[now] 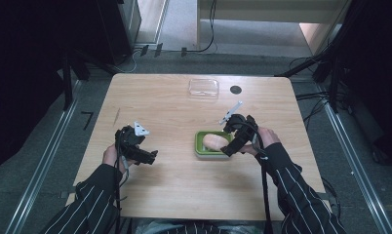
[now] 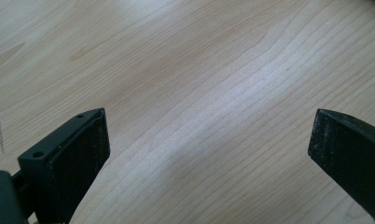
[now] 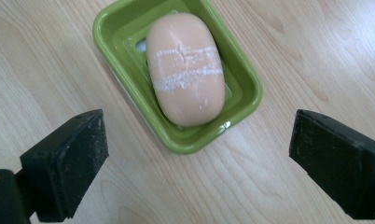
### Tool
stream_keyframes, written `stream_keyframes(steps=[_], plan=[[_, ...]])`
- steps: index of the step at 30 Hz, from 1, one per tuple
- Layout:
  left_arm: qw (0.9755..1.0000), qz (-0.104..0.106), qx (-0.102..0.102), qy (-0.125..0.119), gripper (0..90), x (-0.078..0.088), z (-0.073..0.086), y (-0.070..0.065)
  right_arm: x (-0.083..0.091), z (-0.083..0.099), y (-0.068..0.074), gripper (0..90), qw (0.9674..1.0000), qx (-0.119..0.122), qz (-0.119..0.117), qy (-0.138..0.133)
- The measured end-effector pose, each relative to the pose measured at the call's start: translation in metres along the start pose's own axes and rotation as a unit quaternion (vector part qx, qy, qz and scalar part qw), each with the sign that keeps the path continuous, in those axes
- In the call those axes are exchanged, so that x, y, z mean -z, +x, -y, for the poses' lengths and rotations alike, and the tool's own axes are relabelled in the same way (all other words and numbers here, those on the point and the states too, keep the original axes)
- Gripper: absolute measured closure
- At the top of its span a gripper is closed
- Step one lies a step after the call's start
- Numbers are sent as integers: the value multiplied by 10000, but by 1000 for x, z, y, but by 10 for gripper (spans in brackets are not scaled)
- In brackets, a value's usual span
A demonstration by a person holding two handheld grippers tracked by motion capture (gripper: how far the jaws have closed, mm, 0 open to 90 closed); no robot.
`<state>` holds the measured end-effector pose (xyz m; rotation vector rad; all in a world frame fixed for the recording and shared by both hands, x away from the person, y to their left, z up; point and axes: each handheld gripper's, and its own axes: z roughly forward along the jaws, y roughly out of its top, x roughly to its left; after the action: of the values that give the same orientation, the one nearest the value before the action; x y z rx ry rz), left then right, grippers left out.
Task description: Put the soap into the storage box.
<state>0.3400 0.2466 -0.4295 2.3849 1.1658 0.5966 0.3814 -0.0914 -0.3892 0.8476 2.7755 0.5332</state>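
Note:
A peach bar of soap (image 1: pixel 215 141) (image 3: pixel 185 70) with white scuff lines lies in a green soap dish (image 1: pixel 199 147) (image 3: pixel 112 43) on the wooden table, right of centre. My right gripper (image 1: pixel 229 142) (image 3: pixel 199 128) hangs just above the dish's right end, open, jaws spread wider than the dish and touching neither dish nor soap. At the table's left my left gripper (image 1: pixel 147 152) (image 2: pixel 209 133) is held low over bare wood, open, with nothing between its jaws.
A clear plastic lid (image 1: pixel 204 87) lies near the table's far edge, beside a black round hole (image 1: pixel 236 89). The wooden table (image 1: pixel 160 190) has bare room in front and at the left. Cables run over the floor behind the table.

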Motion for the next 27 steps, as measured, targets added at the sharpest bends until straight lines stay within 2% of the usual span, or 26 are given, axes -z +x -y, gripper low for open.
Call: stream_keyframes(steps=[13, 27], plan=[[10000, 8, -6, -30, 0, 1, -1, -2, 11, 32, 0, 49, 9994, -291, 155, 81], [10000, 11, -22, -35, 0, 1, -1, -2, 12, 69, 9, 50, 9981, -504, 295, 190]])
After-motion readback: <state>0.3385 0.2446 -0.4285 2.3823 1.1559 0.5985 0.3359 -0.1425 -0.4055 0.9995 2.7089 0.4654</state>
